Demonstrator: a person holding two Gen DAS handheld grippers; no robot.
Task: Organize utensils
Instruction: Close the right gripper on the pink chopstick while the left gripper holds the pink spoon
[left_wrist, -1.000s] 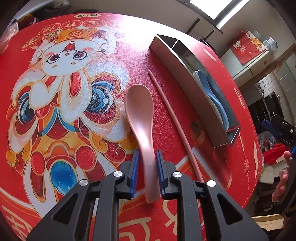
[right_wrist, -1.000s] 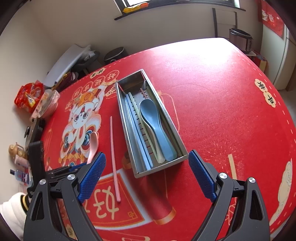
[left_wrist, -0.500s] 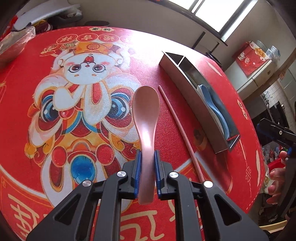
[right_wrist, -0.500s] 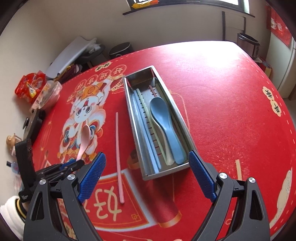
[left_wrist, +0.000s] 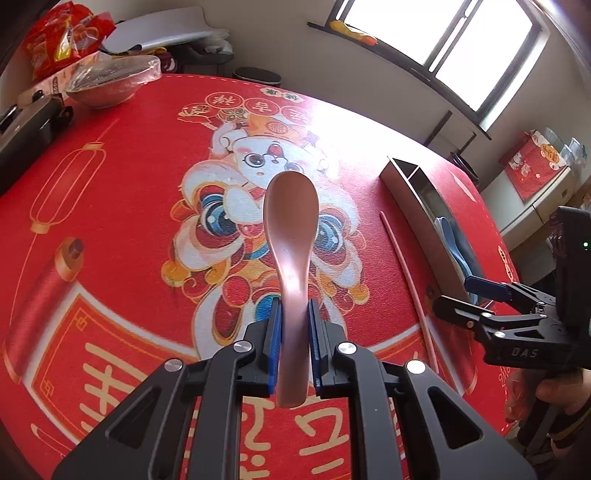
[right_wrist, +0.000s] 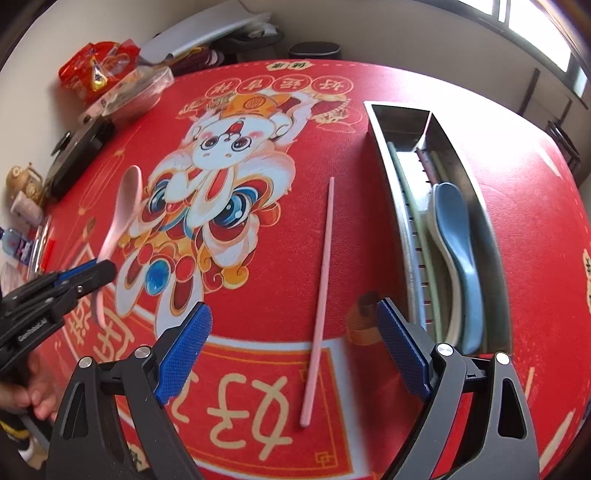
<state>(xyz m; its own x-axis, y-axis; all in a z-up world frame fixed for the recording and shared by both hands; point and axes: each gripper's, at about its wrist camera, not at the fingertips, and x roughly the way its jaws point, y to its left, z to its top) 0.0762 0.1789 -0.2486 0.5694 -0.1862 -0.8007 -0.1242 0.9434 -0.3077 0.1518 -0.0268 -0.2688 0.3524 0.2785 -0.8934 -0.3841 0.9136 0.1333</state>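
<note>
Our left hand-held gripper (left_wrist: 294, 332) pinches the pink spoon (left_wrist: 290, 236); our right hand-held gripper (right_wrist: 293, 343), spread, straddles the pink chopstick (right_wrist: 320, 295).

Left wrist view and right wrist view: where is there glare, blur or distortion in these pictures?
Left wrist view: window light burns out the far part of the red printed tablecloth; the fisheye bends the table edge; a bright streak lies on the pink ceramic spoon. Right wrist view: the long steel utensil tray is slightly smeared; the pink chopstick is sharp.

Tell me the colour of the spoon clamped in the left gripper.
Pink; the spoon shows best in the left wrist view.
</note>
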